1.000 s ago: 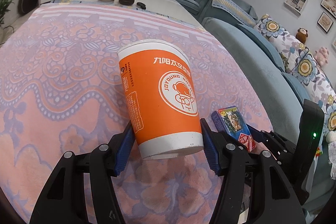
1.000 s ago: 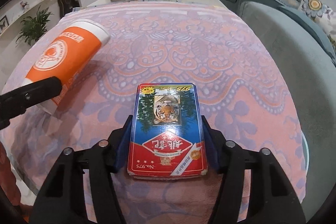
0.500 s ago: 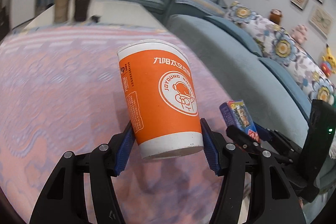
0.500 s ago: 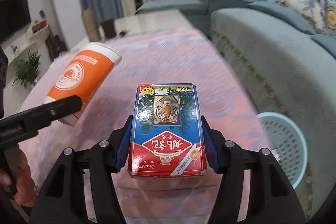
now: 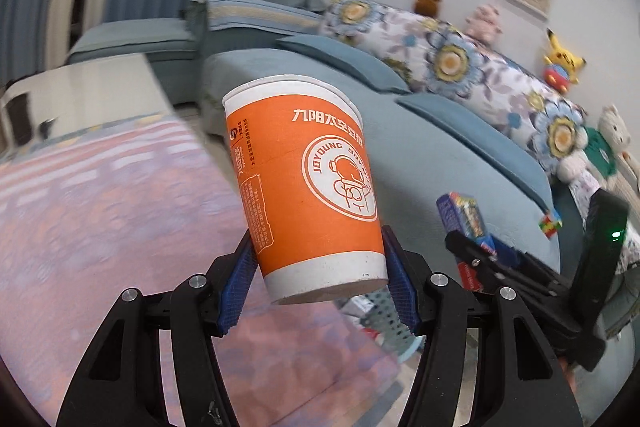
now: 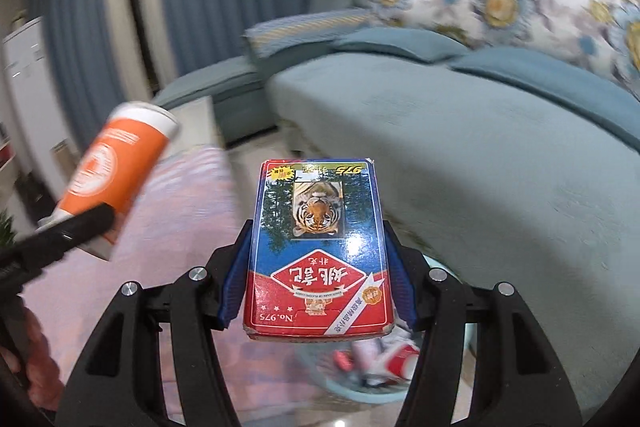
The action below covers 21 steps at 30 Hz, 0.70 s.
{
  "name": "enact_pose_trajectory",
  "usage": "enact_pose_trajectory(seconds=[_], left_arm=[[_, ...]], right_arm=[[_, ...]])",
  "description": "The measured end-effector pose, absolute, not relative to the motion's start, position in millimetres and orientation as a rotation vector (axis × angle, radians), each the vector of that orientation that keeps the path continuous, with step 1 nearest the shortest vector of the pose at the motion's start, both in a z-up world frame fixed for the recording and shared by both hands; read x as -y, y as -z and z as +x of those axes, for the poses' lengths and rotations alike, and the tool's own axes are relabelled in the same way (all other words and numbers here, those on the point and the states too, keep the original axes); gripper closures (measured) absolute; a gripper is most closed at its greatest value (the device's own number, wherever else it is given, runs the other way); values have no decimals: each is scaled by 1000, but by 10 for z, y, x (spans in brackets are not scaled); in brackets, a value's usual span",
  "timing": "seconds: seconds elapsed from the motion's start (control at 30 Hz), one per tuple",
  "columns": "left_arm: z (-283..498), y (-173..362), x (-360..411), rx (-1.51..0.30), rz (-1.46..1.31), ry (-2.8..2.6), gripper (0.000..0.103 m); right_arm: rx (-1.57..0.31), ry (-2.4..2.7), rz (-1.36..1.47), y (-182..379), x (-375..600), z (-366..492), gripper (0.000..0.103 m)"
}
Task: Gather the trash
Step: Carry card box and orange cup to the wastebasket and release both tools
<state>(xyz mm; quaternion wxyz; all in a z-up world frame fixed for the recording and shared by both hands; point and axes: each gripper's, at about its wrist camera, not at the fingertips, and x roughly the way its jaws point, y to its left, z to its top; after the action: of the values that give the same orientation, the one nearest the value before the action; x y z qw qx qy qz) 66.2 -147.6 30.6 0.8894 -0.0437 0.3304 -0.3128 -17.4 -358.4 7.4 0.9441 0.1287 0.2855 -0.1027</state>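
My left gripper [image 5: 318,281] is shut on an orange paper cup [image 5: 304,191] with a white rim, held in the air past the table's edge. My right gripper [image 6: 316,281] is shut on a red and blue card box [image 6: 318,247] with a tiger picture. The box hangs over a light blue waste basket [image 6: 360,383] on the floor that holds several pieces of trash. The cup also shows at the left of the right wrist view [image 6: 116,171]. The card box and right gripper show at the right of the left wrist view [image 5: 466,227].
The table with the pink patterned cloth [image 5: 100,227] lies to the left. A blue sofa [image 6: 500,147] with floral cushions and plush toys stands right behind the basket. The basket's perforated wall [image 5: 384,323] shows under the cup.
Both grippers have swung right, off the table toward the sofa, carrying the cup and the card box. The basket has come into view under the right gripper.
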Motion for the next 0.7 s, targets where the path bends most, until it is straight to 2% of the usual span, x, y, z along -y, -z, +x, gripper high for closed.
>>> enact_pose_trajectory(seconds=[0.2, 0.4, 0.43, 0.5, 0.7], left_arm=[[814, 114, 2088, -815, 16, 712, 45], [985, 660, 2338, -950, 36, 756, 44], [998, 714, 2357, -958, 38, 759, 44], [1029, 818, 2377, -974, 50, 755, 36], [976, 833, 2235, -960, 23, 752, 36]], right_arm=[[-738, 308, 418, 503, 4160, -163, 47], [-928, 326, 580, 1224, 4434, -35, 45], [-934, 328, 597, 1274, 4458, -6, 44], [-931, 328, 622, 1332, 4472, 15, 43], [-911, 308, 588, 1288, 4399, 17, 43]])
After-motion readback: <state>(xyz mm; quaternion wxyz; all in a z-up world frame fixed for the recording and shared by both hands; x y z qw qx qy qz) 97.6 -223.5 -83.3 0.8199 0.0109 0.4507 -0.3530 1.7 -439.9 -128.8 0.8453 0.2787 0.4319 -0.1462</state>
